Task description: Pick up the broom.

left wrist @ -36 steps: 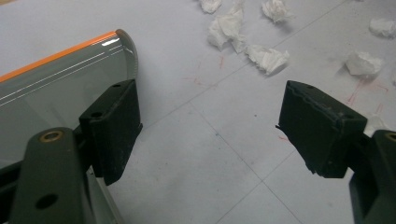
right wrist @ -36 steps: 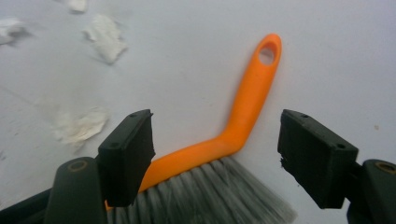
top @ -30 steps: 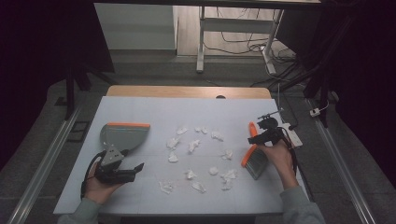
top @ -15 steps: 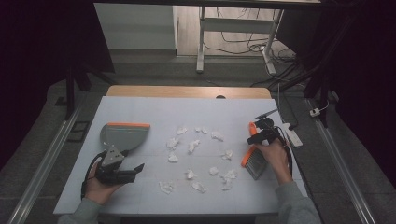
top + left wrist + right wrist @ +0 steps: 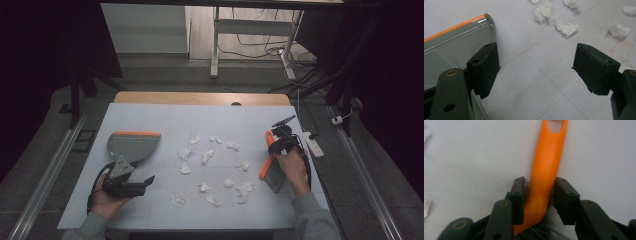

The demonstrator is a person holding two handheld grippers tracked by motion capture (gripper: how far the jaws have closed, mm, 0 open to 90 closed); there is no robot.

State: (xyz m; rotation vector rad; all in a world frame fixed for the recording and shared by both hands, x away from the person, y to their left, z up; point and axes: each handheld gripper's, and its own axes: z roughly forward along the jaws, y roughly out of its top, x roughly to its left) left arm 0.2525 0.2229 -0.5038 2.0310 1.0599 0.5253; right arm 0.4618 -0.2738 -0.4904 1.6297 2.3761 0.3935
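The right gripper (image 5: 537, 200) has just been closing its jaws, and now they are squeezing the orange handle of the brush (image 5: 546, 170). In the high view the brush (image 5: 272, 167) is lying on the right side of the table (image 5: 150, 115), with its bristles pointing toward the person. So the brush is caught and is getting ready to be lifted. The left gripper (image 5: 535, 72) is waiting with its jaws wide apart and nothing between them. It is sitting just beside the dustpan (image 5: 131, 145), at the left of the table. The paper bits (image 5: 207, 157) are lying spread out in the middle, between the brush and the dustpan. Sweeping them up looks like the next job.
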